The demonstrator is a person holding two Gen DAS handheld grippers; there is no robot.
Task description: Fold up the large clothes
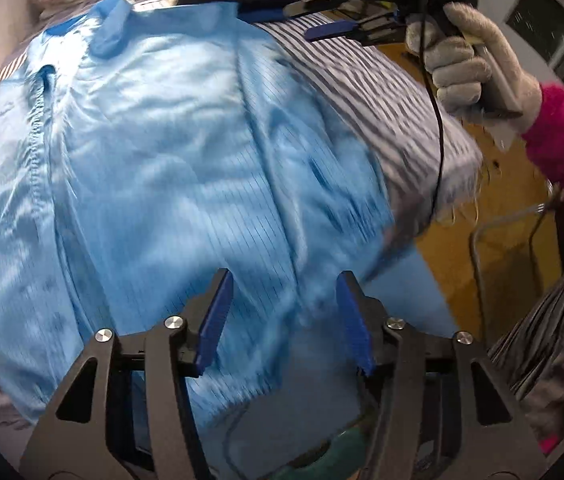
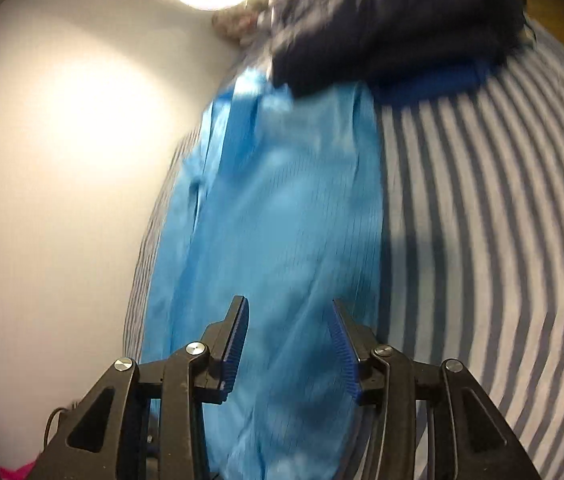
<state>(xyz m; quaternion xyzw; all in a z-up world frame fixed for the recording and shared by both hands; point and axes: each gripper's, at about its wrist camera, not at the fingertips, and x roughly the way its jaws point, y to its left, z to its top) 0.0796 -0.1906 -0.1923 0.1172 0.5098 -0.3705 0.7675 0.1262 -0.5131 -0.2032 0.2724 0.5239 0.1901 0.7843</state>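
The thin, glossy light-blue garment with fine pinstripes lies spread on the bed's grey-and-white striped sheet, its collar at the far end and its near hem spilling over the bed edge below me. I judge it light, limp and slippery: it will sag and slide rather than hold a crease, so I would pinch it at stitched edges, the hem corners or the seam down its left side, where the cloth is doubled and less likely to slip.

My left gripper hangs over the near hem with its blue pads parted and nothing pinched. My right gripper is likewise parted, the blue cloth only behind the gap; in the left view my gloved right hand holds it high above the sheet.

A pile of dark navy clothing sits at the collar end, touching it, so folding room there is tight. A white wall runs close along the left. To the right the striped sheet lies open, ending at the bed edge over yellow floor.
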